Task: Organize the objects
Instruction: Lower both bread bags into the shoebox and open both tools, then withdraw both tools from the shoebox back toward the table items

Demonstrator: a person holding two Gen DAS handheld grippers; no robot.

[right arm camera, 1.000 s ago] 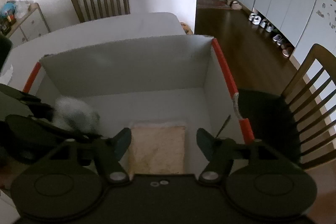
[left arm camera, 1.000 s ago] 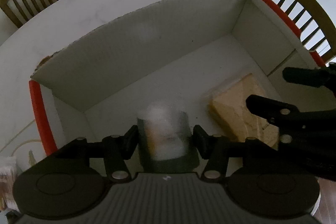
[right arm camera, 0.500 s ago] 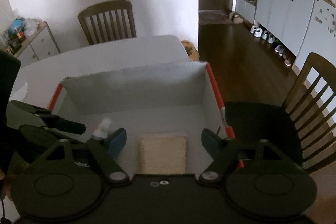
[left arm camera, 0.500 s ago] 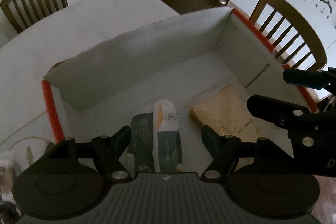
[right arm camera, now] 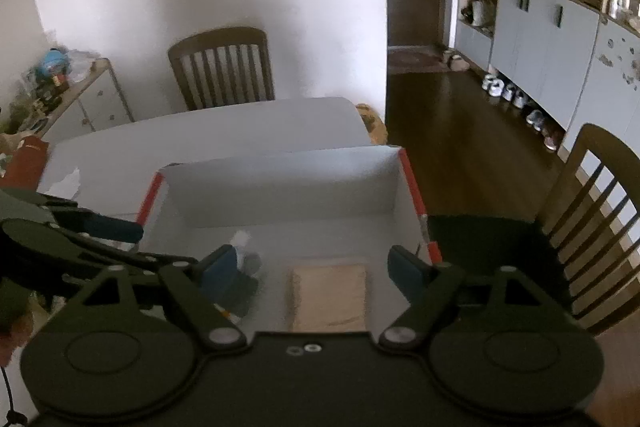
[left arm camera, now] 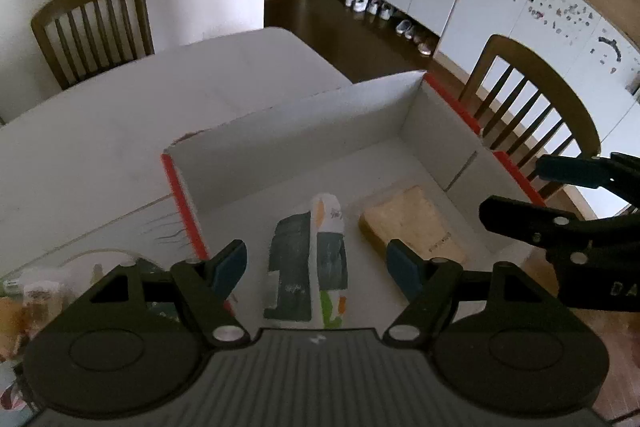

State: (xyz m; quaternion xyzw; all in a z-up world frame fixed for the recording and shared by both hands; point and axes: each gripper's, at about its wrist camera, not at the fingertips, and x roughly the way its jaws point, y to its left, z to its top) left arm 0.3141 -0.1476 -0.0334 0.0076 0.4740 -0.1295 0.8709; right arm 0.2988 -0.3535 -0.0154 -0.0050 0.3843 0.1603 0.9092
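An open white cardboard box (left arm camera: 300,139) with red edges stands on the white table (left arm camera: 120,131). On its floor lie a dark green and white packet (left arm camera: 296,267) and, to its right, a tan block (left arm camera: 412,223). My left gripper (left arm camera: 316,263) hovers open above the packet, touching nothing. My right gripper (right arm camera: 313,265) hangs over the tan block (right arm camera: 328,291) with its jaws opening and nothing between the pads. The right gripper (left arm camera: 516,187) also shows at the right edge of the left wrist view. In the right wrist view its left finger partly hides the packet (right arm camera: 244,267).
Wooden chairs stand at the table's far side (left arm camera: 92,23) and right side (left arm camera: 532,99). Small items (left arm camera: 36,295) crowd the table left of the box. A cluttered sideboard (right arm camera: 80,95) is against the wall. Shoes line grey cabinets (right arm camera: 548,39) across the dark floor.
The left gripper let go of the packet, which now lies flat in the box. Both grippers opened wider and rose up and back, so the box looks smaller.
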